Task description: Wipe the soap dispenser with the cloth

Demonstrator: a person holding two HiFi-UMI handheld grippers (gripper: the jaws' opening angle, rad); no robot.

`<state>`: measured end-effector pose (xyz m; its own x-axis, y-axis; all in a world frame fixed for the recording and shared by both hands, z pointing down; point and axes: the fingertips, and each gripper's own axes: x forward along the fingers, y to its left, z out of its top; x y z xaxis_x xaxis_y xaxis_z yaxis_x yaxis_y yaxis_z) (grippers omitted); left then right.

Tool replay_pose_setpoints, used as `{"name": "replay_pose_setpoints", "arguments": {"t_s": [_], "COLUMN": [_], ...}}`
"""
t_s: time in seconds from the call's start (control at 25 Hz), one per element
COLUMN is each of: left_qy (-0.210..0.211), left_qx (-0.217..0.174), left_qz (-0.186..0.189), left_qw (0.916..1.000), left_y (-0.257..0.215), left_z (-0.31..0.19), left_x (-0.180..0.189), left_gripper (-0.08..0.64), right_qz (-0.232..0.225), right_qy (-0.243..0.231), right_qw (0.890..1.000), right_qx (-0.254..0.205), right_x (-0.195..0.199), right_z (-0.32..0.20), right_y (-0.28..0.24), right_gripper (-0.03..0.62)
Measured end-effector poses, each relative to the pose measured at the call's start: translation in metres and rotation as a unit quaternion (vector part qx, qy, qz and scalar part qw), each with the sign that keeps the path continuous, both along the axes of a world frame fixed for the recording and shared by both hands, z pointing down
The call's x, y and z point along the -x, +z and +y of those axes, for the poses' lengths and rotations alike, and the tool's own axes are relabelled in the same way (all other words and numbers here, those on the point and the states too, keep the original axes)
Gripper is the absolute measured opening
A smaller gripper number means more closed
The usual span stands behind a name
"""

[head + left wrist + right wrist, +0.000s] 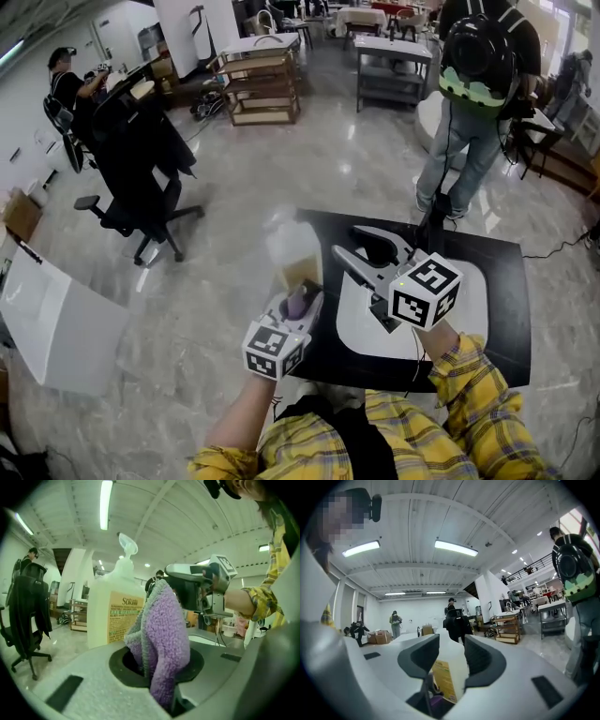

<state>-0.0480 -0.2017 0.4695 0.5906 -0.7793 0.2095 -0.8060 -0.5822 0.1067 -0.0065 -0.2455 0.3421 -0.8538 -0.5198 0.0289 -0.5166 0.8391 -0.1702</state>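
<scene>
Your left gripper (155, 666) pinches a fuzzy purple-and-grey cloth (164, 630) just beside a white plastic pump soap dispenser with a tan label (114, 613), which your right gripper (446, 655) clamps between its jaws.

From my remote seat, both tools read as pale grey moulded shells. The left claw (157, 667) and the right claw (451, 660) each have dark grey pads at the tips, with small black rectangular slots set further back on the shell. Behind the left claw sits a white cube (275, 349) printed with black square markers. The right claw's cube (427, 289) matches it, and a thin dark cable (418, 352) trails rearward from it. The sleeves (478, 394) behind are yellow plaid.
</scene>
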Motion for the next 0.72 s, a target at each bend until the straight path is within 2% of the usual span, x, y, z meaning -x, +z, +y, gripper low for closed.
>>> {"name": "replay_pose_setpoints", "arguments": {"t_s": [0.36,0.52,0.6,0.72], "left_qy": [-0.027,-0.038,-0.046,-0.056], "left_qx": [-0.054,-0.067,-0.069,-0.072], "left_qz": [0.085,0.090,0.093,0.090], "left_qw": [0.9946,0.9929,0.9923,0.9918], "left_y": [-0.069,-0.080,-0.082,-0.085], "left_z": [0.029,0.045,0.053,0.064], "left_x": [0.033,0.045,0.051,0.063], "left_gripper": [0.061,0.061,0.060,0.061], "right_qz": [0.043,0.100,0.128,0.144], "right_qy": [-0.094,-0.162,-0.188,-0.221], "right_qw": [0.994,0.980,0.971,0.961], "right_qx": [-0.022,-0.053,-0.072,-0.081], "right_x": [0.049,0.072,0.082,0.096], "right_z": [-0.005,-0.003,-0.002,-0.003], "right_y": [-0.013,-0.006,-0.004,-0.005], "right_gripper": [0.158,0.167,0.188,0.235]}}
